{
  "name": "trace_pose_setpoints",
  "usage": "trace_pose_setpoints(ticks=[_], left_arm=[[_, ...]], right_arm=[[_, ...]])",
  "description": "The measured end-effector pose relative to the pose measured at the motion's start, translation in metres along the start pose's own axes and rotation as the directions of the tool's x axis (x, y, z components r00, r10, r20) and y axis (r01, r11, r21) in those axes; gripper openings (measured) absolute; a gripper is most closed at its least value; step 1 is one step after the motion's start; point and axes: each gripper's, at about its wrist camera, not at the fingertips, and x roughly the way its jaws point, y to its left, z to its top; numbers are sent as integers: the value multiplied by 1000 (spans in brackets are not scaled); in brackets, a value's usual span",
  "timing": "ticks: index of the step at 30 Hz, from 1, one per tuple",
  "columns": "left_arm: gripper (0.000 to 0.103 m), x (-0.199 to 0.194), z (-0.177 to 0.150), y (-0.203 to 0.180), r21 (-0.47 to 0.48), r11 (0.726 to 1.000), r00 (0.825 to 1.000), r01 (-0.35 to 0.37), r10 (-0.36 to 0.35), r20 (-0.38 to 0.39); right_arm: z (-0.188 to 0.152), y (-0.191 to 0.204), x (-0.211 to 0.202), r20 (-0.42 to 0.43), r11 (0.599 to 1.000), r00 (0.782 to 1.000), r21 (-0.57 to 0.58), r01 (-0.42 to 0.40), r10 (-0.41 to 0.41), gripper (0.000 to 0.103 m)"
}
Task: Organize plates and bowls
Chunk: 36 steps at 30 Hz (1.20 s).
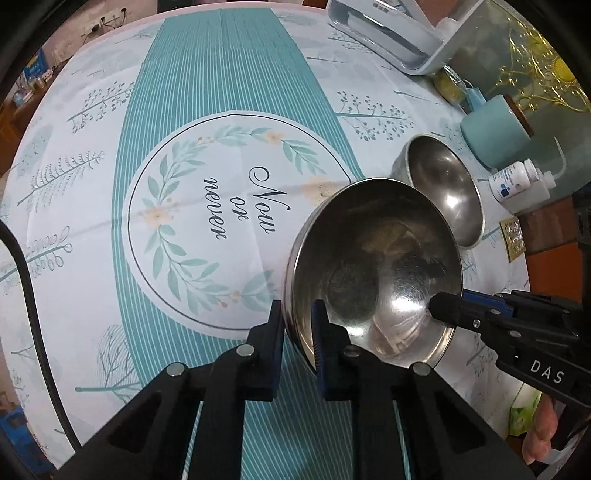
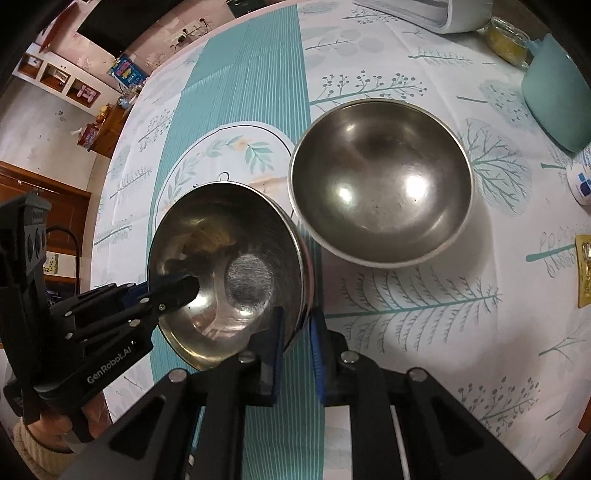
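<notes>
A steel bowl (image 1: 373, 273) is held tilted above the tablecloth, gripped on both sides. My left gripper (image 1: 298, 325) is shut on its near rim, one finger inside and one outside. My right gripper (image 2: 298, 328) is shut on the opposite rim of the same bowl (image 2: 225, 273). Each gripper shows in the other's view, the right one (image 1: 443, 308) and the left one (image 2: 184, 291). A second steel bowl (image 2: 380, 192) stands upright on the table just beyond and to the right; it also shows in the left wrist view (image 1: 443, 188).
A teal canister (image 1: 495, 133) and a white pill bottle (image 1: 517, 181) lie right of the second bowl. A white dish rack (image 1: 399, 33) stands at the far edge. A gold blister pack (image 2: 585, 269) lies at the right. The patterned tablecloth (image 1: 221, 206) covers the table.
</notes>
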Motion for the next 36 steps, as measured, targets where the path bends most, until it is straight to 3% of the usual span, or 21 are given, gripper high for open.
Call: trace_pose_setpoints(ticks=[8, 14, 19, 26, 36], left_arm=[[12, -35, -14, -18, 28, 999, 999, 35, -34, -23], [14, -74, -42, -46, 72, 996, 999, 45, -43, -18], [14, -114, -79, -72, 64, 995, 997, 74, -74, 2], [15, -151, -144, -118, 60, 997, 998, 58, -59, 28], [15, -125, -243, -154, 7, 997, 996, 80, -80, -42]], right_arm=[[-17, 1, -33, 6, 1000, 1000, -3, -9, 9, 12], [-41, 3, -78, 32, 1000, 999, -21, -5, 6, 12], [-74, 5, -121, 59, 998, 998, -69, -7, 11, 12], [-135, -6, -166, 68, 989, 997, -141, -36, 46, 12], [-225, -42, -164, -1, 984, 997, -166, -71, 72, 12]])
